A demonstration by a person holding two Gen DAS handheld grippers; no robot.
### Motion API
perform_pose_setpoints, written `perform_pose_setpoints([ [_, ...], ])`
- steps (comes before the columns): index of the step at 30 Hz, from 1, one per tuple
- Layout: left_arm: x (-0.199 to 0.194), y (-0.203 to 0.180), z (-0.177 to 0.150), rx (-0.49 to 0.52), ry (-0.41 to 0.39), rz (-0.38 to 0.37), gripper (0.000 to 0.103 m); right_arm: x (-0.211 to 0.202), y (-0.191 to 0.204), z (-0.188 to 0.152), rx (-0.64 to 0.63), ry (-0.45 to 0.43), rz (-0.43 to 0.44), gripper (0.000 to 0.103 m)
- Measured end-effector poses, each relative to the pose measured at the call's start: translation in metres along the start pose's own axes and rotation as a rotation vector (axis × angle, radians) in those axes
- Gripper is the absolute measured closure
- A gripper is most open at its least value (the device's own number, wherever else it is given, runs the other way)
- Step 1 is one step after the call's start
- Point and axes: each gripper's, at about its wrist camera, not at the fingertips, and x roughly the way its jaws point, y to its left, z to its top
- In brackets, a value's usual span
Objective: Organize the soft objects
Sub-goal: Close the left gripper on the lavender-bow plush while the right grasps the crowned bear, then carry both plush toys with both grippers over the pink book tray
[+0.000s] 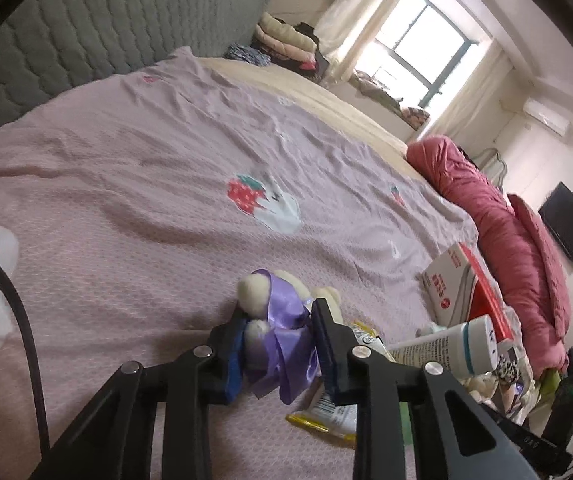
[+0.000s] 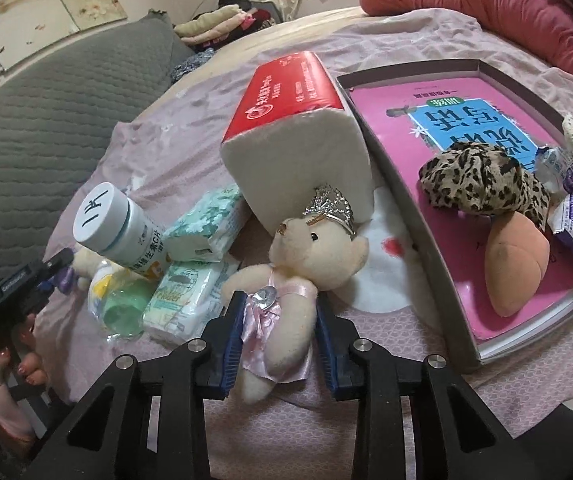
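- Left wrist view: the left gripper (image 1: 276,340) has its jaws set part-way apart around a small plush bear in a purple satin dress (image 1: 274,316). Both blue pads look to touch the toy's sides, though I cannot tell if it is squeezed firmly. The bear sits on the pink bedspread (image 1: 146,200), its long axis running straight ahead between the fingers, head furthest from the camera.
- Just right of that bear lie a yellow-edged packet (image 1: 334,412) and a white bottle (image 1: 446,346) on its side; a tissue pack (image 1: 452,284) stands further right.
- Right wrist view: the right gripper (image 2: 278,324) straddles a cream bear in a pink dress and tiara (image 2: 298,268). The left pad touches the dress; the right pad stands just beside the body with a narrow gap, so the toy is bracketed, not yet pinched.
- This bear's long axis points forward and slightly right, head toward the tissue pack (image 2: 298,128).
- An open box (image 2: 414,216) lies to the right, near this gripper; it already holds a leopard-print cloth (image 2: 482,180) and a peach-coloured soft piece (image 2: 514,264). Judging by that, the right hand is the nearer one for dropping its bear in.
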Motion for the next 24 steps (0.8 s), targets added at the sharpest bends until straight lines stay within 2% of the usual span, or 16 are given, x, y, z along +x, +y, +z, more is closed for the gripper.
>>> perform_pose_setpoints([
  [5,-0.014,0.004,0.003,-0.018,-0.023,0.007,0.072,0.006,-0.004,0.0,0.025,0.03,0.013,0.068],
  [8,-0.018,0.004,0.002,-0.023,-0.026,0.006,0.072,0.009,-0.003,0.0,0.027,0.042,0.024,0.059],
  [13,-0.032,-0.002,0.003,-0.022,-0.046,-0.009,0.072,0.019,0.004,-0.001,-0.005,0.074,0.019,0.055],
  [14,-0.035,-0.004,0.003,-0.023,-0.05,-0.013,0.072,0.02,0.005,-0.002,-0.015,0.071,0.017,0.056],
  [18,-0.048,-0.012,0.004,-0.034,-0.056,-0.042,0.072,0.012,0.007,0.0,-0.019,0.036,0.023,0.07],
  [21,-0.06,-0.022,0.006,-0.054,-0.062,-0.084,0.072,-0.002,0.009,0.001,-0.03,-0.014,0.034,0.072],
  [24,-0.071,-0.037,0.007,-0.03,-0.079,-0.092,0.072,-0.015,0.01,0.004,-0.037,-0.057,0.039,0.072],
])
